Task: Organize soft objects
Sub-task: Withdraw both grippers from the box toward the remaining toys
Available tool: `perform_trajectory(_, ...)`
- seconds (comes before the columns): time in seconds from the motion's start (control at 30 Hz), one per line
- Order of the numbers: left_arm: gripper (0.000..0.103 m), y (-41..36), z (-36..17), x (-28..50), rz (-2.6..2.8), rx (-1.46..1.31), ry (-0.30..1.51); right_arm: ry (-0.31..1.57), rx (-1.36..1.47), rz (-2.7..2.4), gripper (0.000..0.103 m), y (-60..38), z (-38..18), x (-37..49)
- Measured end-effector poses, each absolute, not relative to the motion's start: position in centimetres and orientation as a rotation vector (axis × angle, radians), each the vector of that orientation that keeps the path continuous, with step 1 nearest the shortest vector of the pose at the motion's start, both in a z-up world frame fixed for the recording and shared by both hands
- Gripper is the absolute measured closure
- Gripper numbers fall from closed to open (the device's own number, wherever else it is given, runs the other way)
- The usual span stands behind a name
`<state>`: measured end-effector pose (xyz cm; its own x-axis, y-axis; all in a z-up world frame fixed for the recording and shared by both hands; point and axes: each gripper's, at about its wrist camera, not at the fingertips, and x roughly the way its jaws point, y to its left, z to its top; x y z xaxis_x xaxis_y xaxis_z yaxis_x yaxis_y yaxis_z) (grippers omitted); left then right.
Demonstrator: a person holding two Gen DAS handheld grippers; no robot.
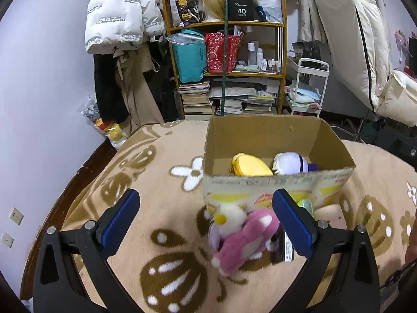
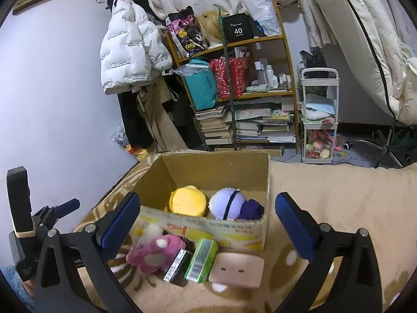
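An open cardboard box [image 1: 263,182] [image 2: 234,230] stands on the patterned blanket. Inside lie a yellow plush [image 1: 251,165] [image 2: 187,200] and a lilac-and-purple plush [image 1: 292,163] [image 2: 229,203]. In front of the box lie a pink plush [image 1: 247,240] [image 2: 153,251] against a white plush [image 1: 229,216] [image 2: 151,230], a black packet [image 2: 177,267], a green packet [image 2: 202,259] and a peach square cushion [image 2: 237,270]. My left gripper [image 1: 206,216] is open, just above the pink plush. My right gripper [image 2: 208,221] is open, over the box's front wall.
A wooden shelf [image 1: 226,75] [image 2: 239,91] with bags, bottles and stacked books stands behind the bed. Jackets [image 1: 122,18] hang on the left wall. A white trolley [image 2: 319,120] stands right of the shelf. The left gripper's body [image 2: 23,229] shows at the right view's left edge.
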<state>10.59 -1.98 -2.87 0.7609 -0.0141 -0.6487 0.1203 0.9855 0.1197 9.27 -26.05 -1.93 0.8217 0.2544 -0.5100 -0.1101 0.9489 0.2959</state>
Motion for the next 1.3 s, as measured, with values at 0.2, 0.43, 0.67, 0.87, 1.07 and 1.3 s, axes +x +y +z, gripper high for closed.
perform_trajectory(0.2,0.002,-1.2,-2.6,9.0,-0.071,0.150,0.715,0.588,0.240,0.180,0.000,-25.8,-1.9,7.5)
perform_trajectory(0.43,0.002,0.3,-2.8,8.7,-0.041,0.121,0.798,0.611,0.224,0.151,0.000,-26.0,-2.1,6.2)
perform_trajectory(0.67,0.002,1.9,-3.3,10.0,0.007,0.083,0.834,0.659,0.184,0.103,0.000,-26.4,-2.9,6.9)
perform_trajectory(0.87,0.002,3.0,-3.1,11.0,0.034,0.051,0.834,0.686,0.199,0.080,0.000,-27.2,-3.6,8.1)
perform_trajectory(1.07,0.003,3.4,-4.0,12.4,0.025,0.021,0.874,0.720,0.219,0.058,0.000,-27.8,-4.3,9.1)
perform_trajectory(1.3,0.003,2.1,-5.4,14.1,0.003,0.045,0.911,0.778,0.231,0.041,0.000,-27.7,-5.7,10.4)
